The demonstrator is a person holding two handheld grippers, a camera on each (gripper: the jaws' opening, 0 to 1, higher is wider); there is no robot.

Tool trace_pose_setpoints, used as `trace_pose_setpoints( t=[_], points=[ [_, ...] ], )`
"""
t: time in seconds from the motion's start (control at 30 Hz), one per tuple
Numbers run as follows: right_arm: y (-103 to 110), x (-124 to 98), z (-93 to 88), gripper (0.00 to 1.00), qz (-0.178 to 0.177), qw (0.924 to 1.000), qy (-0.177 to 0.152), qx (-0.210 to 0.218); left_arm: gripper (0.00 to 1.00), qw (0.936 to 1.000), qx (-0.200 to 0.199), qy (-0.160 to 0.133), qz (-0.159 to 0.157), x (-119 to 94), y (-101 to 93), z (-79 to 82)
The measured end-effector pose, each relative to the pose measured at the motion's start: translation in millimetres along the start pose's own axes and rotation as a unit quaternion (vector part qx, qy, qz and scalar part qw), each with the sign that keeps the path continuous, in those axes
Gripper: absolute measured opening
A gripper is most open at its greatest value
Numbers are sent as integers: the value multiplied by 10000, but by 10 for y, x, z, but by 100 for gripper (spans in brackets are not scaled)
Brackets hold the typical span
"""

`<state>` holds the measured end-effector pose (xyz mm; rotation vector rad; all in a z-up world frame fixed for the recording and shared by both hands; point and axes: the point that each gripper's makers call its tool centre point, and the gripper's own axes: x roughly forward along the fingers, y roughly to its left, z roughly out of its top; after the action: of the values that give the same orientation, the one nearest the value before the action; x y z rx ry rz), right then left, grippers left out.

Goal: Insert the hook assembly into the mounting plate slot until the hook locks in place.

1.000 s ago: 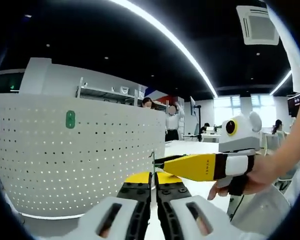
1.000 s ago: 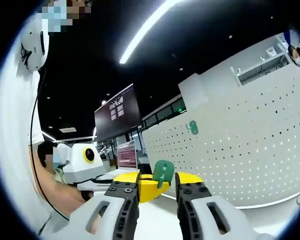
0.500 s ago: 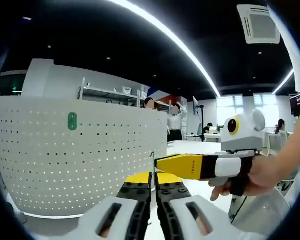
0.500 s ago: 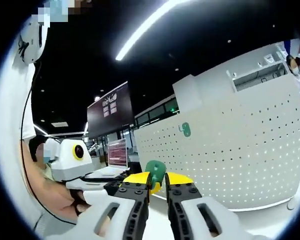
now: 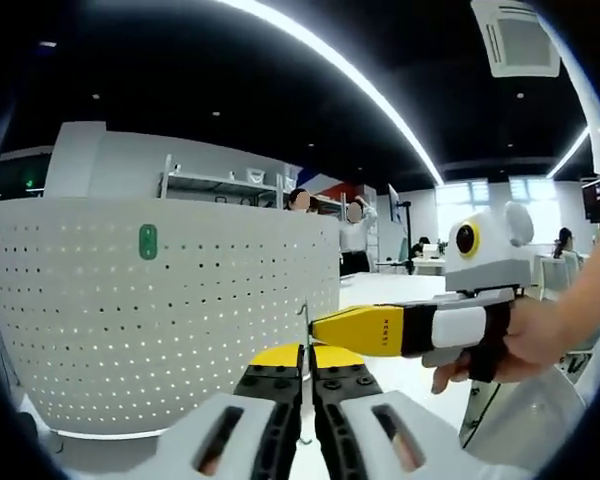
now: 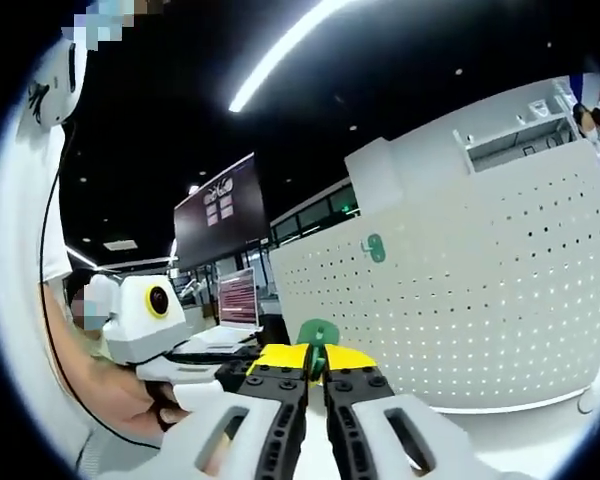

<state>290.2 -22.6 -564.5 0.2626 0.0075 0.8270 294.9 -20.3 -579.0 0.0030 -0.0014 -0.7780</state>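
In the left gripper view my left gripper (image 5: 302, 352) is shut on a thin mounting plate (image 5: 305, 322) that I see edge-on as a narrow upright strip. My right gripper (image 5: 325, 327), held by a hand, reaches in from the right, and its yellow tip meets that strip. In the right gripper view my right gripper (image 6: 315, 353) is shut on a small green hook (image 6: 318, 333) that sticks up between its yellow tips. The left gripper (image 6: 230, 368) comes in low from the left, close to the hook; its contact with the plate is hidden.
A large white perforated panel (image 5: 170, 320) curves across the left, carrying another green hook (image 5: 148, 241); it also stands at the right (image 6: 460, 290) of the right gripper view. A person's hand (image 5: 535, 335) holds the right gripper. People stand far behind. A dark screen (image 6: 215, 210) hangs behind.
My right gripper's jaws have closed from open onto the green hook. The left gripper stays shut on the plate, with the right gripper's tip still against it.
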Motion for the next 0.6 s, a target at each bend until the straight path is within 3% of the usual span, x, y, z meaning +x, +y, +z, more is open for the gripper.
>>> trace_pose_setpoints(
  t=[0.6],
  points=[
    [22, 14, 35, 0, -30, 9994, -79, 322, 2, 9999, 150, -74, 23, -13, 10, 39]
  ],
)
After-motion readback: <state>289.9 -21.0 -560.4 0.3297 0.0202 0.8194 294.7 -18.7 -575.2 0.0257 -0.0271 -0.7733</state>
